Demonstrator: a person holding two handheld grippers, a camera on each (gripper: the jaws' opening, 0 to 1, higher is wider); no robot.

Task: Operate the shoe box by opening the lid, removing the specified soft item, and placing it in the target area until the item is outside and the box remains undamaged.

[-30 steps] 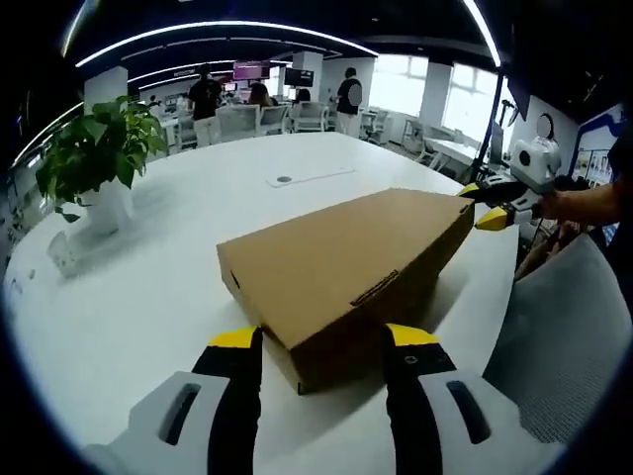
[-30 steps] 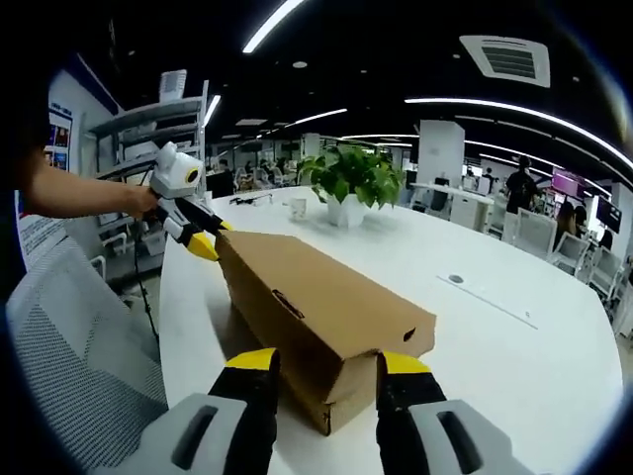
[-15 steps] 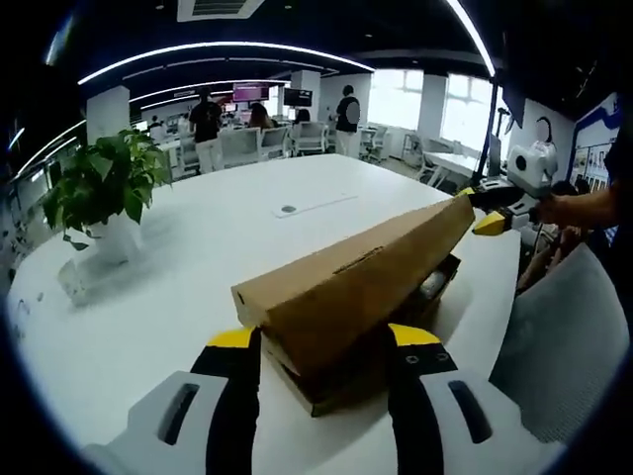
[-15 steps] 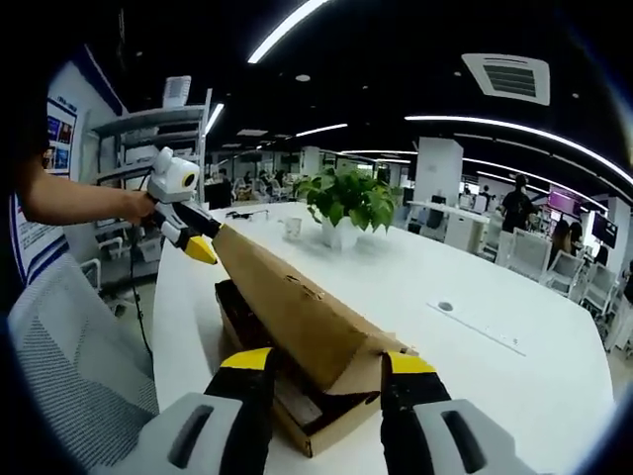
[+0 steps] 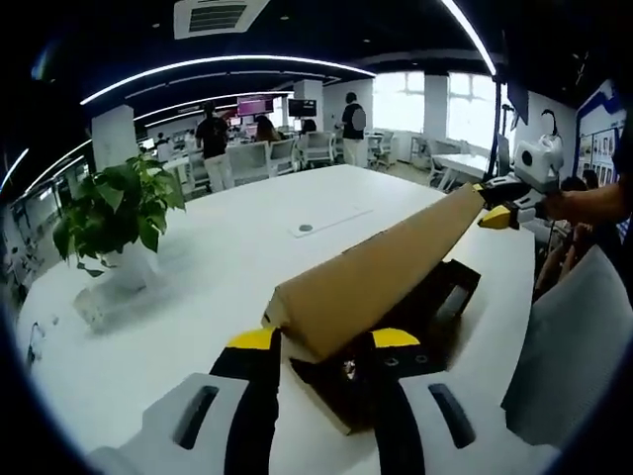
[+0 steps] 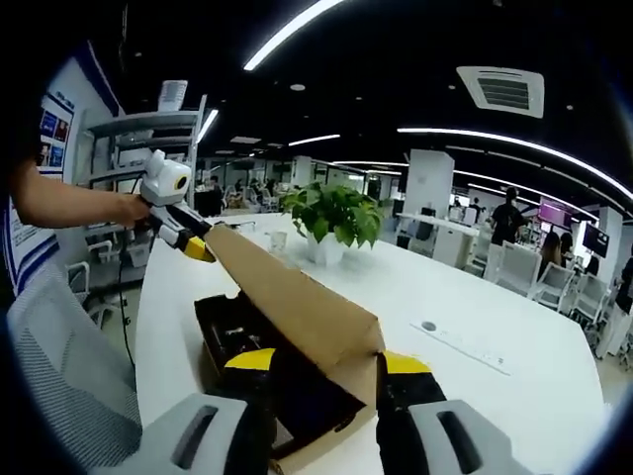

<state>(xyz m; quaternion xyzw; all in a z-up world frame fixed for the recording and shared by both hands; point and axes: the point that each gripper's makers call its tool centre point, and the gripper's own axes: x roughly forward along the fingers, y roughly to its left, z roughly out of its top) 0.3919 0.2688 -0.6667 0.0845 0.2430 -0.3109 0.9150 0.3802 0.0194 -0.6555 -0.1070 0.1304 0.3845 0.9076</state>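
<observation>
**Ben:** What is closest in the left gripper view?

**Mia:** The left tool (image 5: 324, 348). Its two yellow-tipped jaws stand apart, one on each side of the near corner of the lid (image 5: 381, 272). I cannot tell if they pinch it.

**Ben:** And the box?

**Mia:** The shoe box (image 5: 435, 315) sits on the white worktop (image 5: 227, 247), right in front of the tool. The brown lid is tipped up at a slant, so the dark inside shows under it. Something dark lies in there, but I cannot tell what it is.

**Ben:** What is at the far end of the lid?

**Mia:** The right tool (image 5: 502, 203), held by a person's hand (image 5: 566, 203). Its yellow tips are at the far corner of the lid.

**Ben:** Now the right gripper view?

**Mia:** The right tool (image 6: 326, 364) is at the bottom, jaws apart, with the near end of the lid (image 6: 287, 297) between them. The open shoe box (image 6: 223, 332) is just past the tips. The left tool (image 6: 188, 237) touches the far corner of the lid, and a hand (image 6: 124, 208) holds it.

**Ben:** What is farther off?

**Mia:** A potted plant (image 5: 114, 218) stands on the worktop, well apart from the box. In the right gripper view the potted plant (image 6: 331, 220) is past the box. A grey chair (image 5: 574, 356) is beside the worktop. Far back, people (image 5: 213, 139) stand among desks under long ceiling lights (image 5: 227, 64).
</observation>
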